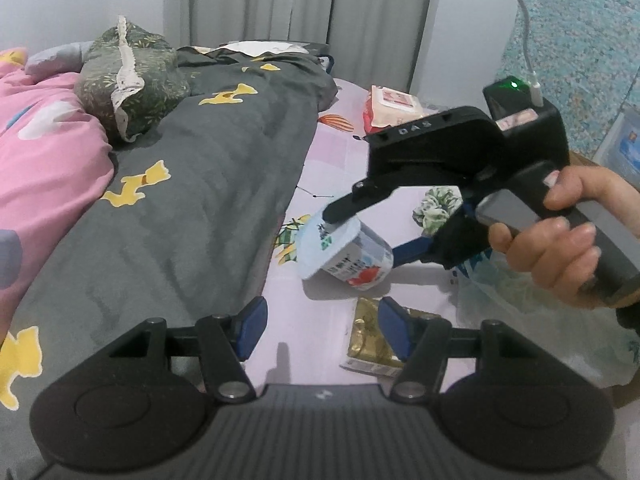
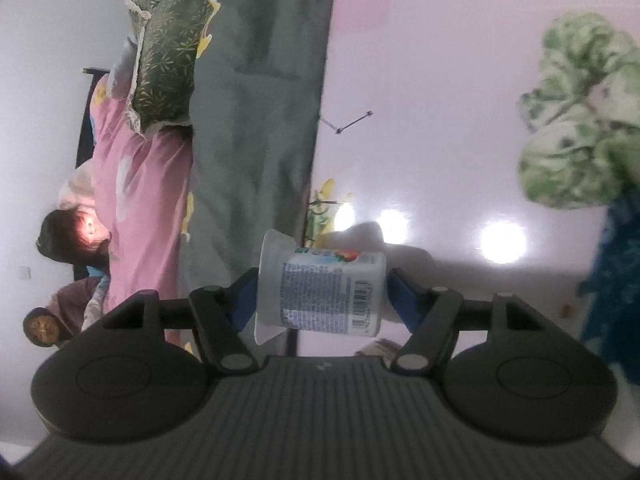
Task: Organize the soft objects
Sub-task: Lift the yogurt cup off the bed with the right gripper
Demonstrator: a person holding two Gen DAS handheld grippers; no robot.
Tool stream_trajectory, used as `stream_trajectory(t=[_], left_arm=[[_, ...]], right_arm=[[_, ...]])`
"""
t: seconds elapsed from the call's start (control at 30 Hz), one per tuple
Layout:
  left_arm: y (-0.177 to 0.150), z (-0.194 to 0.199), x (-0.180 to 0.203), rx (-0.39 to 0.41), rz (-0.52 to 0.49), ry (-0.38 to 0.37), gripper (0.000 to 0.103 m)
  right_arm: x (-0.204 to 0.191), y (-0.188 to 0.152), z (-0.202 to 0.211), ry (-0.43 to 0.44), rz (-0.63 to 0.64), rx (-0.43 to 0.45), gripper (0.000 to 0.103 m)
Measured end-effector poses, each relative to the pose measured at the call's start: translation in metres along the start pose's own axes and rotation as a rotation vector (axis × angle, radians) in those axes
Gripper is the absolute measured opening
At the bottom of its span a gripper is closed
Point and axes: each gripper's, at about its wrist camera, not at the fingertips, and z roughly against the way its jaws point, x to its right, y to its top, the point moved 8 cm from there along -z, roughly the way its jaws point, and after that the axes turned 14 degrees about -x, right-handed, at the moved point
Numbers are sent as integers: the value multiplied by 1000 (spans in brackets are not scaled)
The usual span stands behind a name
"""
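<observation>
Claw (image 2: 322, 296) on the right grips a white plastic yogurt cup (image 2: 320, 288) sideways.
Left claw (image 1: 320, 326) gapes empty at six o'clock, above a gold foil packet (image 1: 370, 336).

Plain white wall (image 1: 460, 20) behind; pale grey pleated curtains (image 1: 304, 0) hanging centre; teal speckled patterned panel (image 1: 580, 48) at right; soft indoor light.

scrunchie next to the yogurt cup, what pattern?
White with a green leafy print. The scrunchie shows best in the right wrist view, though slightly blurred.
</observation>
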Motion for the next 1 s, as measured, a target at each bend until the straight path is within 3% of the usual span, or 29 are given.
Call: stream_trajectory(t=[0.37, 0.63, 0.9, 1.0], left_arm=[[12, -11, 15, 3, -43, -17, 62], [32, -26, 34, 13, -121, -21, 62], [42, -46, 54, -54, -162, -110, 62], [44, -53, 58, -67, -168, -100, 63]], right_arm=[[27, -3, 24, -13, -33, 68, 66], [27, -7, 46, -28, -2, 138, 38], [34, -13, 51, -4, -17, 138, 32], [34, -15, 51, 1, -18, 133, 31]])
